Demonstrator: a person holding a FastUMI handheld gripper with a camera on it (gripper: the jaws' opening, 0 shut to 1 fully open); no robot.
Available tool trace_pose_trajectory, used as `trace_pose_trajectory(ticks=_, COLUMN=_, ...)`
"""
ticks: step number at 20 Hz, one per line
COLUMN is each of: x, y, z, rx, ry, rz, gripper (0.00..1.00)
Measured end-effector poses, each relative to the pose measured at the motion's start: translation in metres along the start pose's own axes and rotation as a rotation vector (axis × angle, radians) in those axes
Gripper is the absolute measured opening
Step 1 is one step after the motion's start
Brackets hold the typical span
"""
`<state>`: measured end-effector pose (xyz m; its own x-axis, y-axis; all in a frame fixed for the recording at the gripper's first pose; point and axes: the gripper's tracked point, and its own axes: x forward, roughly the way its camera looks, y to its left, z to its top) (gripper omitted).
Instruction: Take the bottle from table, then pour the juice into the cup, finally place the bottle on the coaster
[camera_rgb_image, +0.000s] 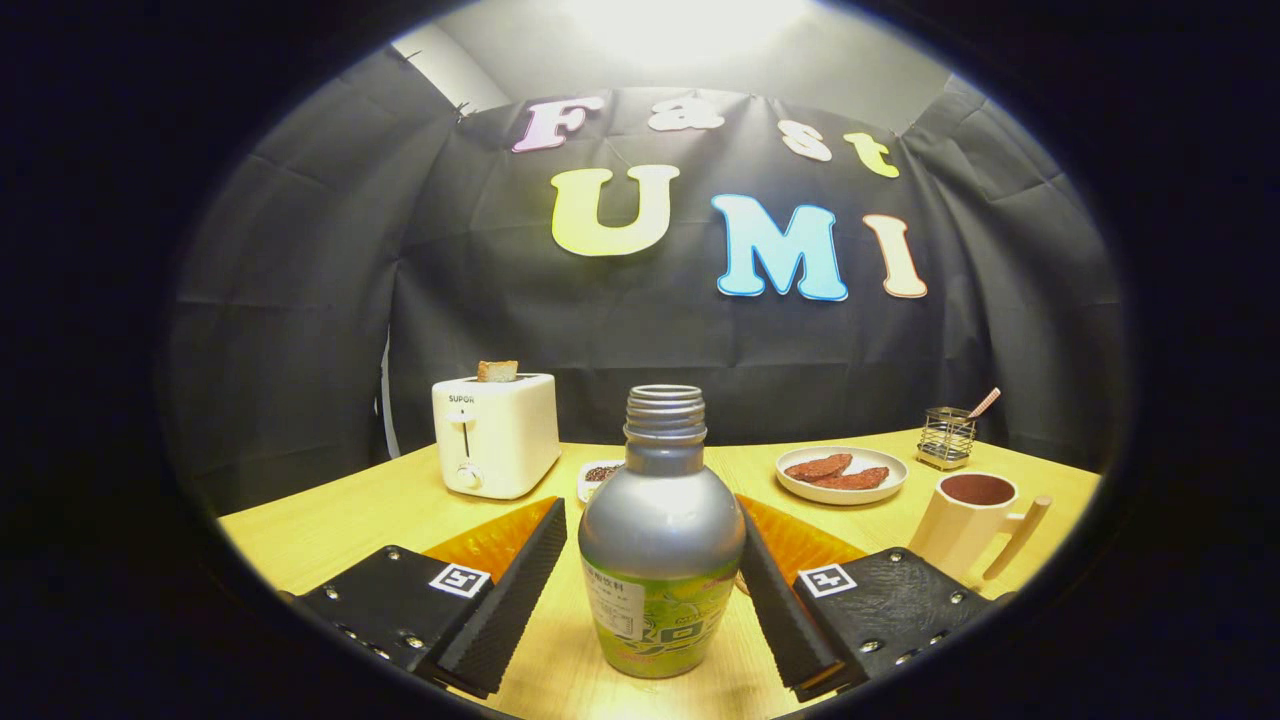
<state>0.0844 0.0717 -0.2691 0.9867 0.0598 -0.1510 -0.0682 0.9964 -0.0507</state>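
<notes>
The capless juice bottle (661, 540) stands upright on the wooden table (330, 530), between the fingers of the gripper (652, 600), which are spread apart; the right pad (775, 605) sits just beside its body, the left pad (505, 600) a little off. Beyond to the right stands the handled cup (975, 520)

We see a staged breakfast booth: black cloth wall (300, 300) behind a wooden table (330, 530) with a toaster (495, 435) and a plate (842, 476) near its far edge.
</notes>
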Motion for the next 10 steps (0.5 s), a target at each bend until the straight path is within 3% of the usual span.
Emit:
trace_pose_trajectory(ticks=4, x=0.000, y=-0.002, z=-0.005, rx=0.029, ry=-0.004, rz=-0.005, gripper=0.81)
trace_pose_trajectory(ticks=10, x=-0.008, y=-0.024, z=0.008, rx=0.042, ry=0.020, rz=-0.069, gripper=0.78)
